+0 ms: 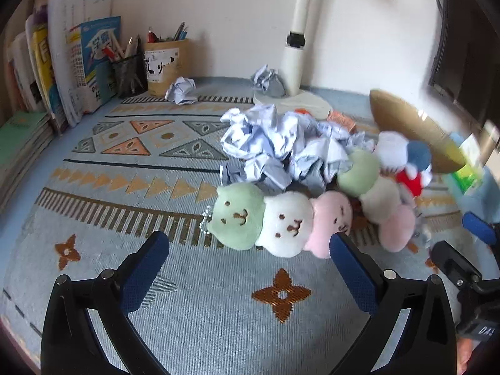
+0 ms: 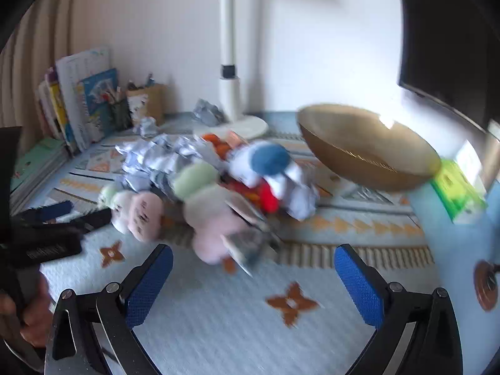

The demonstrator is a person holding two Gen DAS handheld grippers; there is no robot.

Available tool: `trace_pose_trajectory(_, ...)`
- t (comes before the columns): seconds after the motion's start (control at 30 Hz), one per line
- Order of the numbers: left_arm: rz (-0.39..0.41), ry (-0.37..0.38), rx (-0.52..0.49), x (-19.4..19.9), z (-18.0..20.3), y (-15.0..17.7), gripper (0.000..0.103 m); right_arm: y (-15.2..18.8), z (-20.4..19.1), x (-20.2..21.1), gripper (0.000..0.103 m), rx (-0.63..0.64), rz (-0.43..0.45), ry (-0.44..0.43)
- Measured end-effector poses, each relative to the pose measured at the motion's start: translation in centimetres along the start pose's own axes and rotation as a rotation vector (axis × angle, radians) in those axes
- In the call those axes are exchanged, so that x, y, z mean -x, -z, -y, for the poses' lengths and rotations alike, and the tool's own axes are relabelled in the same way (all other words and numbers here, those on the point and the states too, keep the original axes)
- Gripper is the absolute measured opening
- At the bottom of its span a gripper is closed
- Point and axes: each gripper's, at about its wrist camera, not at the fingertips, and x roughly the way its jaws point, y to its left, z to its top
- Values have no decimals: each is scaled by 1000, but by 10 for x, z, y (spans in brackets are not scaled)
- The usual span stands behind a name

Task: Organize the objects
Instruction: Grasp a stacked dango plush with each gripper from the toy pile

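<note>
A plush of green, white and pink bear heads in a row [image 1: 281, 222] lies on the patterned mat, just beyond my open left gripper [image 1: 250, 243]. A second plush of the same kind [image 1: 375, 193] lies beside it, with a blue, white and red plush [image 1: 406, 162] behind. Crumpled paper [image 1: 281, 140] is heaped behind them. The right wrist view is blurred; my right gripper [image 2: 253, 259] stands open with nothing between its fingers, short of the second plush [image 2: 206, 215]. A golden bowl [image 2: 365, 147] sits tilted at the back right.
Books [image 1: 78, 62] and two pen holders [image 1: 162, 62] stand at the back left. A white lamp base [image 1: 293, 97] and two loose paper balls [image 1: 181, 90] sit by the wall. A green box [image 2: 456, 187] lies at the right. A dark monitor [image 2: 453, 47] hangs at the upper right.
</note>
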Motion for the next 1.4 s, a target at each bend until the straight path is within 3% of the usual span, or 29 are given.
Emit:
trace_pose_trajectory(0.1,7,-17,-20,0,2,3,102,2,-6,-13,103,31,-36,23)
trace_pose_trajectory(0.2,-6,1,-20,-1,3,3,102,3,-8,-15,103,34,-37,-9)
trace_pose_trajectory(0.3,-22,7,-32,-3,2,3,102,4,-2,-10,103,11,-27,-34)
trace_pose_trajectory(0.43,-37,-39,-37,-11,16,-2,102,3,12,-3,99,-58,3,-52)
trace_pose_trajectory(0.53,-43,14,-62,-19,40,-11,102,1,26,-3,99,-113,4,-69)
trace_pose_trajectory(0.67,-57,-117,-131,-33,56,-12,102,2,30,-3,99,-126,6,-100)
trace_pose_trajectory(0.9,-117,-146,-92,-13,10,5,103,1,10,-7,95,-27,-23,-152)
trace_pose_trajectory(0.97,-124,-181,-66,0,-13,14,103,2,6,-9,86,-15,-54,-200)
trace_pose_trajectory(1.07,-131,-228,-5,16,-50,20,102,-2,-2,-18,83,-9,-128,-309)
trace_pose_trajectory(1.13,-133,-191,33,23,-65,22,102,-7,-9,-24,83,18,-157,-345)
trace_pose_trajectory(1.2,-124,-59,104,32,-81,25,102,-13,-16,-34,83,58,-172,-332)
trace_pose_trajectory(1.27,-114,75,213,34,-93,22,102,-17,-15,-46,83,88,-169,-254)
trace_pose_trajectory(1.4,-148,146,298,7,-86,5,102,-19,2,-66,83,58,-198,-211)
